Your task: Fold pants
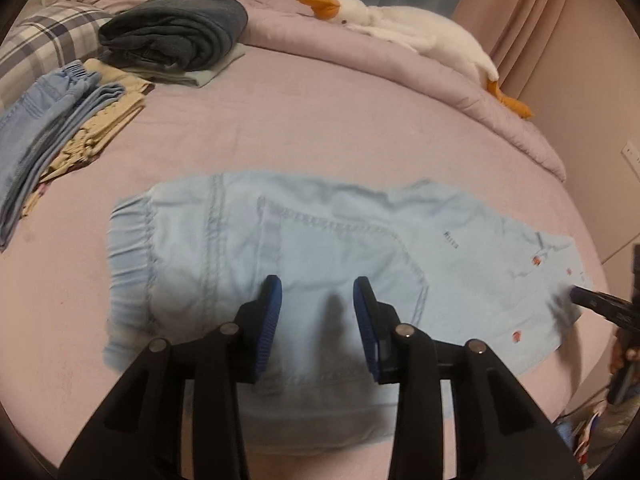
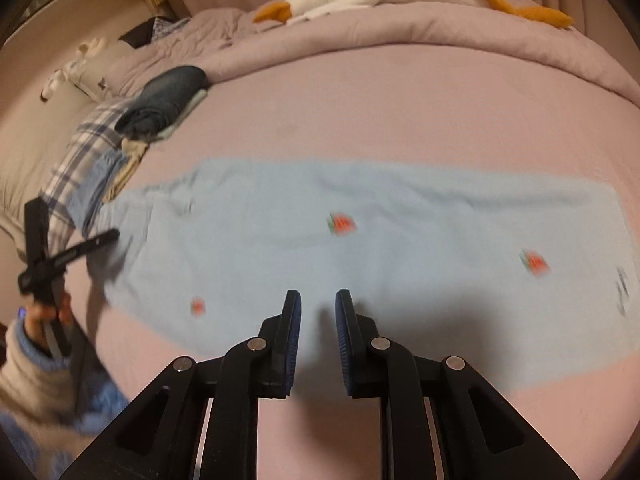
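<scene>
Both claws—left gripper [image 1: 317,300] and right gripper [image 2: 318,312]—are hovering spread over light-blue pants [image 2: 360,240] beneath them, risking pinching one layer only.

My right gripper [image 2: 318,304] hung with jaws apart above the pale blue pants [image 2: 360,240], spread flat on the pink bedsheet [image 2: 400,120]; my left gripper [image 2: 70,254] hovered near the waistband.

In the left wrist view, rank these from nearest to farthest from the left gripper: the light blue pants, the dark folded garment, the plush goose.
From the left gripper:
1. Light blue pants, directly under the open fingers.
2. Dark folded garment, far left, on the stack of folded clothes.
3. Plush goose, far right, on the bunched duvet; its head lies about level with the garment, so a close call.
</scene>
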A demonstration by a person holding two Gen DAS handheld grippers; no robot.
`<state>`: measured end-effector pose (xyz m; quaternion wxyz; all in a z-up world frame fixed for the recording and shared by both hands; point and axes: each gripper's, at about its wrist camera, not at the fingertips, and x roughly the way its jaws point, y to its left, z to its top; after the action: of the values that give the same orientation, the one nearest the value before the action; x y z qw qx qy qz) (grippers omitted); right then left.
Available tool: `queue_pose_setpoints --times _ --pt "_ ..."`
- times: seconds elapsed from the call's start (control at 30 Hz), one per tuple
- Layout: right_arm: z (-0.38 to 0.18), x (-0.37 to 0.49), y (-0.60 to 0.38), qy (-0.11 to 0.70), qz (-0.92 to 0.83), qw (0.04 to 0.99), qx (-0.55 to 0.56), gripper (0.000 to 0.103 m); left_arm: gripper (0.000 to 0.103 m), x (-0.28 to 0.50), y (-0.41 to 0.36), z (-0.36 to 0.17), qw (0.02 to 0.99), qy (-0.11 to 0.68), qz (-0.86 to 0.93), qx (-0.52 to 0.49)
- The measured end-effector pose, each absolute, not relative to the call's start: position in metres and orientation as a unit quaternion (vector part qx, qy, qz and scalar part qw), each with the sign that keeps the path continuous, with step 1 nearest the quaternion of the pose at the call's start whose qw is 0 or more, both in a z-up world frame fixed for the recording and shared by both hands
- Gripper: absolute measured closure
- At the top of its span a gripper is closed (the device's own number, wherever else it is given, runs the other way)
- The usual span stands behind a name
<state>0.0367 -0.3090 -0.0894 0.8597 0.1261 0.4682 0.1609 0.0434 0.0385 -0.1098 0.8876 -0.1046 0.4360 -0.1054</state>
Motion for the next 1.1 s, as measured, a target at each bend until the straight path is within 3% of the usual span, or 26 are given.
queue_pose_setpoints --times 0.17,0.33,0.43,0.47,0.53,0.57,0.8,1.1 --pt "-0.112 0.094 -0.286 0.492 0.139 0.856 0.075 0.085 0.066 0.064 0.031 -0.119 0.885 0.445 -0.098 -0.092" --pt "-0.108 0.128 -0.304 0.475 0.085 0.874 0.058 0.087 0.075 0.074 0.044 -0.124 0.882 0.448 -0.092 -0.112" --pt "-0.084 0.135 -0.315 0.449 0.105 0.886 0.049 0.086 0.069 0.075 0.040 -0.114 0.885 0.446 -0.087 -0.099" --pt "-0.079 0.134 -0.318 0.450 0.125 0.883 0.040 0.083 0.067 0.075 0.034 -0.108 0.890 0.439 -0.094 -0.084" --pt "-0.073 0.128 -0.322 0.465 0.170 0.869 0.008 0.064 0.063 0.077 0.021 -0.099 0.892 0.431 -0.122 -0.066" --pt "-0.071 0.122 -0.321 0.468 0.184 0.864 -0.023 0.063 0.062 0.079 0.008 -0.093 0.890 0.427 -0.149 -0.053" --pt "-0.081 0.122 -0.309 0.484 0.238 0.830 -0.144 0.063 0.057 0.107 -0.095 -0.080 0.855 0.423 -0.292 0.060" --pt "-0.109 0.139 -0.300 0.533 0.245 0.788 -0.185 0.066 0.057 0.148 -0.181 -0.099 0.787 0.456 -0.370 0.187"
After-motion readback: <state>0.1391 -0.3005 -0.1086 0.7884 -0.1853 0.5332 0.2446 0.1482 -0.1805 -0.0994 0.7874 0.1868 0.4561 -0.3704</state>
